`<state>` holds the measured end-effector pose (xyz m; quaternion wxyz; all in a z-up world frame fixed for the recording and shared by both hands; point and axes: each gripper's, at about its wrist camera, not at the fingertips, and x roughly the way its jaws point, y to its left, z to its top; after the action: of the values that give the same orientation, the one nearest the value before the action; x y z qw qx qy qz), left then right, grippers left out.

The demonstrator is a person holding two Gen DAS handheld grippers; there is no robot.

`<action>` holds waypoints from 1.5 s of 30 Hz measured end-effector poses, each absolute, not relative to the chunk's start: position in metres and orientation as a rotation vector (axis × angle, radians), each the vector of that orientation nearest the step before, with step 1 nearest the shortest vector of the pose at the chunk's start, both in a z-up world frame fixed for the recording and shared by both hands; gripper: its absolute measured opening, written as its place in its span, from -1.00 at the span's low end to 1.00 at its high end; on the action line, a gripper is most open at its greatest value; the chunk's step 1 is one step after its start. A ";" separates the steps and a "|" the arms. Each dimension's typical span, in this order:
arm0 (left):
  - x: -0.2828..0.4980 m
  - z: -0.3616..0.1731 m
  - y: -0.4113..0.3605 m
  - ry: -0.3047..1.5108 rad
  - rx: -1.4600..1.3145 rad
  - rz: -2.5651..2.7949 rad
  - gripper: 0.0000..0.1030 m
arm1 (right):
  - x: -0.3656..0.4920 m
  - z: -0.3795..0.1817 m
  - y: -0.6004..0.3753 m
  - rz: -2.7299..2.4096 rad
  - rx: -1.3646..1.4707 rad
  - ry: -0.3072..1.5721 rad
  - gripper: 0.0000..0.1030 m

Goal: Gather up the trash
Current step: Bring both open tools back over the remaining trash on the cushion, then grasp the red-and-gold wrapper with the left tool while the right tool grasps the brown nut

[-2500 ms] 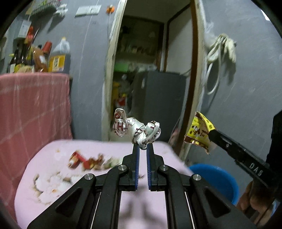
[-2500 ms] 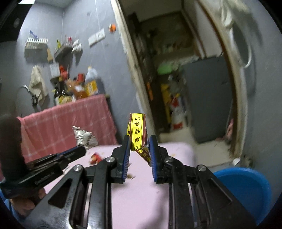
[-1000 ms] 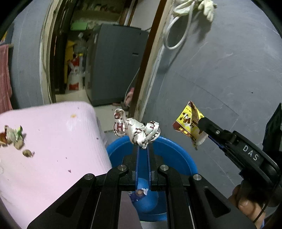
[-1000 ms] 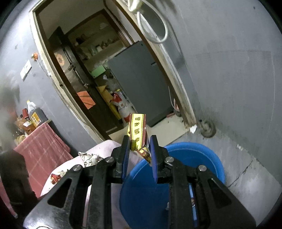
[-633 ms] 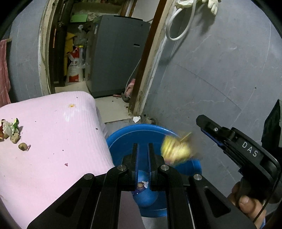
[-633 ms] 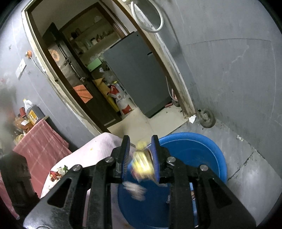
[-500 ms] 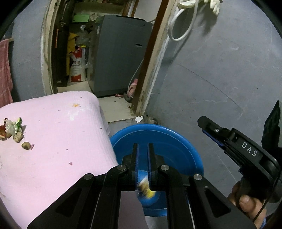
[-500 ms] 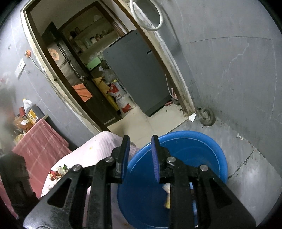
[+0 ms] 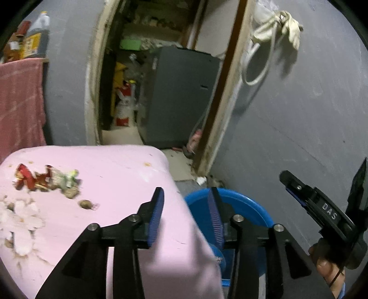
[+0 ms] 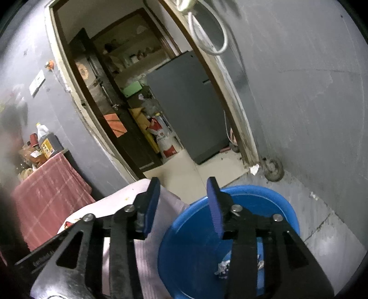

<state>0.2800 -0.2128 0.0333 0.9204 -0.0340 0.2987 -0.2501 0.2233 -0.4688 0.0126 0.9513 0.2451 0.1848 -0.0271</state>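
My left gripper (image 9: pixel 185 212) is open and empty above the right edge of the pink table (image 9: pixel 119 174). My right gripper (image 10: pixel 182 205) is open and empty above the blue basin (image 10: pixel 191 257) on the floor; it also shows at the right of the left wrist view (image 9: pixel 287 178). The basin (image 9: pixel 248 207) holds crumpled wrappers (image 10: pixel 223 268). Red and white wrappers (image 9: pixel 46 178), small scraps (image 9: pixel 86 203) and white crumpled tissue (image 9: pixel 19 220) lie on the table's left part.
An open doorway (image 10: pixel 142 96) leads to a room with a grey fridge (image 9: pixel 179 96). A red checked cloth (image 10: pixel 46 193) covers a counter with bottles (image 10: pixel 46 140) at the left. A grey wall (image 9: pixel 299 115) stands right of the basin. A hose and gloves (image 9: pixel 273 18) hang on it.
Both grippers carried their wrappers from the table to over the basin and dropped them in. Since then both jaws have opened wide, and the left gripper has swung back towards the table.
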 end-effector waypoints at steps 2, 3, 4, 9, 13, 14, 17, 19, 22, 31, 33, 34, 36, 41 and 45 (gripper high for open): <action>0.279 0.040 -0.200 0.587 -0.081 -0.485 -0.08 | 0.221 0.017 -0.462 -0.052 0.473 0.353 0.06; 0.279 0.043 -0.196 0.577 -0.084 -0.474 0.05 | 0.220 0.020 -0.458 -0.050 0.461 0.341 0.15; 0.278 0.046 -0.189 0.561 -0.089 -0.456 0.11 | 0.219 0.023 -0.454 -0.046 0.446 0.325 0.20; 0.272 0.059 -0.160 0.483 -0.112 -0.372 0.65 | 0.211 0.035 -0.427 -0.027 0.366 0.243 0.71; 0.265 0.066 -0.134 0.414 -0.118 -0.299 0.83 | 0.206 0.043 -0.406 0.008 0.316 0.187 0.87; 0.264 0.066 -0.129 0.403 -0.117 -0.287 0.84 | 0.205 0.045 -0.399 0.018 0.303 0.172 0.92; 0.258 0.068 -0.112 0.372 -0.113 -0.247 0.91 | 0.200 0.050 -0.384 0.047 0.283 0.129 1.00; 0.254 0.069 -0.102 0.350 -0.112 -0.220 0.96 | 0.196 0.054 -0.373 0.070 0.268 0.101 1.00; 0.248 0.068 -0.084 0.329 -0.112 -0.196 0.97 | 0.190 0.058 -0.357 0.099 0.222 0.057 1.00; 0.229 0.069 -0.041 0.245 -0.070 -0.123 0.97 | 0.190 0.064 -0.302 0.188 0.121 0.014 1.00; 0.227 0.069 -0.035 0.233 -0.057 -0.111 0.97 | 0.193 0.063 -0.293 0.209 0.114 0.022 1.00; 0.225 0.069 -0.031 0.227 -0.050 -0.106 0.97 | 0.196 0.062 -0.289 0.222 0.106 0.028 1.00; 0.224 0.067 -0.026 0.225 -0.039 -0.106 0.97 | 0.200 0.061 -0.280 0.236 0.089 0.037 1.00; 0.228 0.054 -0.013 0.254 -0.001 -0.098 0.97 | 0.209 0.055 -0.263 0.284 0.065 0.056 1.00; 0.236 0.043 -0.007 0.296 0.024 -0.093 0.97 | 0.220 0.050 -0.254 0.303 0.045 0.091 1.00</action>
<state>0.2357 -0.0065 0.0428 0.9879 0.0120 0.1476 -0.0461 0.2202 -0.2542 0.0505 0.9872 0.0223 0.0453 0.1510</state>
